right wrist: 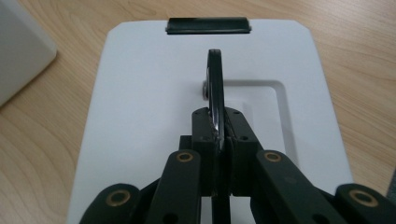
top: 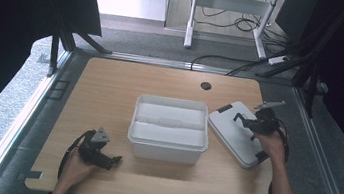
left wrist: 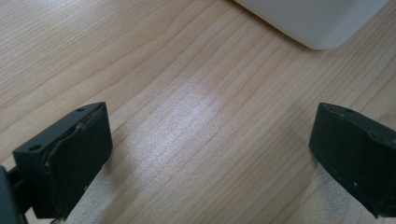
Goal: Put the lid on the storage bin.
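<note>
**Right gripper clamped on the lid's handle, left gripper wide apart beside the box**

A white lid (top: 237, 132) lies flat on the wooden counter (top: 109, 99), just to the right of the open white storage box (top: 169, 128) that stands near the counter's middle. The lid sits at an angle to the box, its near-left edge close to the box's right wall but apart from it. A black clip (right wrist: 208, 25) sits on the lid's far edge, and a thin black handle (right wrist: 215, 88) stands upright from a shallow recess in the lid's top.

The right gripper (right wrist: 219, 133) reaches over the lid from the side away from the box, and its jaws are pressed together on that handle, which rises between them edge-on. The lid rests on the counter.

The left gripper (top: 112, 160) is held low over the counter, left of the box and nearer the person than the box's front corner. Its jaws stand wide apart with bare wood between them; a rounded white corner of the box shows beyond them in the left gripper view.
</note>
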`<state>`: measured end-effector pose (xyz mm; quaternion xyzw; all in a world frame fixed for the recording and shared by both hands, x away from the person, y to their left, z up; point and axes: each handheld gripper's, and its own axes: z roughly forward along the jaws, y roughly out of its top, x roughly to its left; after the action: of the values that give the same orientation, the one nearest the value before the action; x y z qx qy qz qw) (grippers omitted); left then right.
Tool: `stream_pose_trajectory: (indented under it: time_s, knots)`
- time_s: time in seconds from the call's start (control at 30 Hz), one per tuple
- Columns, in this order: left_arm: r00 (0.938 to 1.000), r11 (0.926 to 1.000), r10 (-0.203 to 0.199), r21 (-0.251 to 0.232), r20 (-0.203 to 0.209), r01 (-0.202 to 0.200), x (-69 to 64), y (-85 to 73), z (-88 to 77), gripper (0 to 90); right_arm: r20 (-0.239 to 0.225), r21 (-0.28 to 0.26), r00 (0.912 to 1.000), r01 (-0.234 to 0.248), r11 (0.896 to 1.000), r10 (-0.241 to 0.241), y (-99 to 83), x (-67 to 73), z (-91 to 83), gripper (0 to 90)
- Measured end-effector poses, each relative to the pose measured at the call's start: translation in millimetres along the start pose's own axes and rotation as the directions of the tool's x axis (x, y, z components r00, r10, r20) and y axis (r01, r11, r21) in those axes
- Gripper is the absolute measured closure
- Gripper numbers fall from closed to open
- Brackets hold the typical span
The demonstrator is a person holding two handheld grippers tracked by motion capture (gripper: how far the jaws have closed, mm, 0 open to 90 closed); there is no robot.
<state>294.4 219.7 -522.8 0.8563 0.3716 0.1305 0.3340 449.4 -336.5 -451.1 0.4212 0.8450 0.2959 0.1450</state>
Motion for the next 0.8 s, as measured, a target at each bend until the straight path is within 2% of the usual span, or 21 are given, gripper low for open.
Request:
stream_pose_trajectory:
  time_s: [0.17, 0.2, 0.37, 0.63, 0.7, 0.73, 0.8]
  knots:
    - [1.0, 1.0, -0.004, 0.002, 0.007, 0.004, 0.8, 0.1, 0.3, 0.0, -0.03, -0.015, 0.9995, 0.003, 1.0, -0.004, -1.6, 0.9, -11.4, 84.4]
    - [1.0, 1.0, -0.004, 0.002, 0.008, 0.004, 0.9, 0.1, 0.4, 0.0, -0.046, -0.025, 0.9988, 0.018, 1.0, -0.019, 0.8, 3.5, -19.8, 84.4]
    - [1.0, 1.0, -0.004, 0.003, 0.009, 0.004, 1.0, 0.1, 0.4, 0.0, -0.069, -0.044, 0.9963, 0.047, 0.998, -0.05, 7.8, 10.4, -36.8, 84.5]
    - [0.9999, 1.0, -0.004, 0.004, 0.01, 0.004, 1.1, 0.1, 0.5, 0.0, -0.115, -0.081, 0.9854, 0.117, 0.99, -0.126, 24.1, 22.1, -75.6, 84.4]
    - [0.9999, 1.0, -0.004, 0.004, 0.009, 0.004, 1.1, 0.2, 0.5, 0.0, -0.115, -0.084, 0.9828, 0.135, 0.987, -0.144, 27.5, 23.8, -83.2, 84.5]
    - [0.9999, 1.0, -0.003, 0.004, 0.01, 0.003, 1.1, 0.2, 0.5, 0.0, -0.116, -0.089, 0.9812, 0.145, 0.986, -0.154, 31.3, 25.2, -92.3, 84.5]
    - [0.9999, 1.0, -0.003, 0.004, 0.01, 0.003, 1.1, 0.2, 0.5, 0.0, -0.114, -0.089, 0.9798, 0.154, 0.984, -0.164, 33.2, 25.4, -96.7, 84.5]
